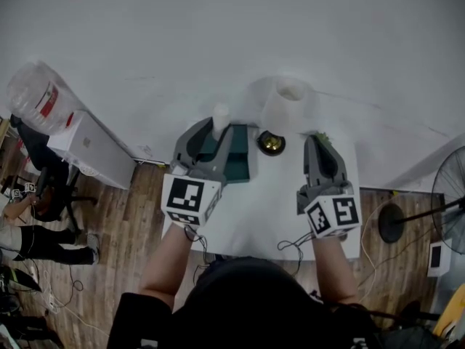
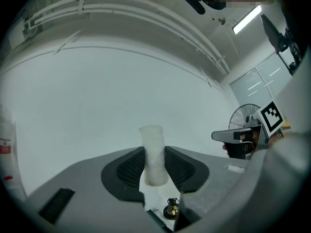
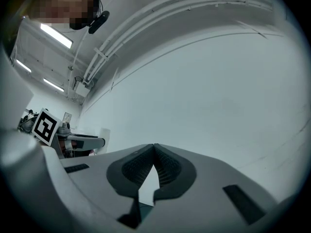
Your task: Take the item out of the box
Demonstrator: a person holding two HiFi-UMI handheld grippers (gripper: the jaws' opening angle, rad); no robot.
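My left gripper (image 2: 154, 171) pinches the white roll (image 2: 152, 144) upright. The head view places it over the green box (image 1: 238, 164). My right gripper (image 3: 154, 147) is pressed together, empty.

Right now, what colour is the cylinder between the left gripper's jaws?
White; the cylinder shows best in the left gripper view.
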